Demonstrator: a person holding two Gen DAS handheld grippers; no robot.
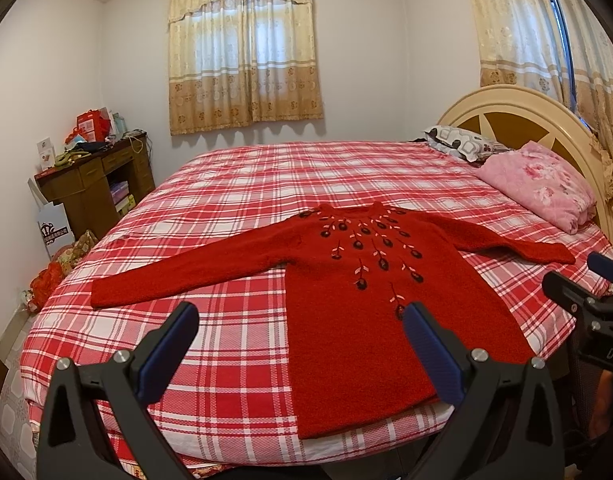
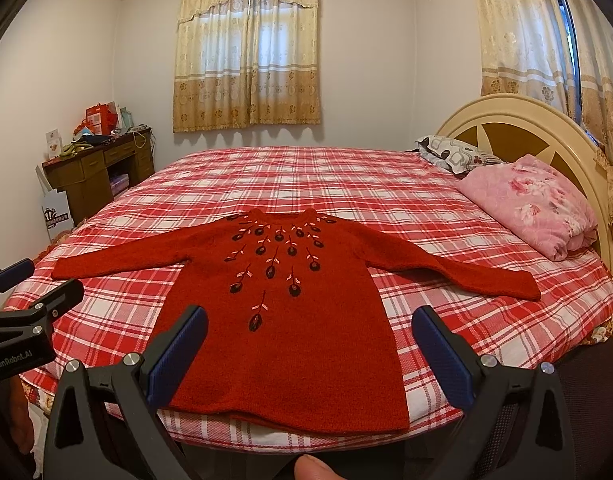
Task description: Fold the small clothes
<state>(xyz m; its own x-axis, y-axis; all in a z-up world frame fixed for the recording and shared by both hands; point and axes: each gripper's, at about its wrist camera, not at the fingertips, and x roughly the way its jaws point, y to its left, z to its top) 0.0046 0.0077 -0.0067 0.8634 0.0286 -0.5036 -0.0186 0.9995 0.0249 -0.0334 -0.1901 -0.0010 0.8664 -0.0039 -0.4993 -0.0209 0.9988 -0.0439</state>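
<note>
Both grippers, left (image 1: 302, 320) and right (image 2: 310, 324), are hovering, fingers wide, near the flat red knitted embroidered sweater's (image 2: 282, 320) hem; pinching sleeve cuffs first looks wisest.

1. "GenRobot.AI", white lettering on the black body of the left gripper (image 2: 26, 280), seen from the right wrist view.
2. "DA…", cut-off white letters on the right gripper (image 1: 598, 280) body, seen from the left wrist view.
3. White paper bag (image 1: 55, 230) beside the table (image 1: 94, 176): printed crest and characters, too small to read.
</note>
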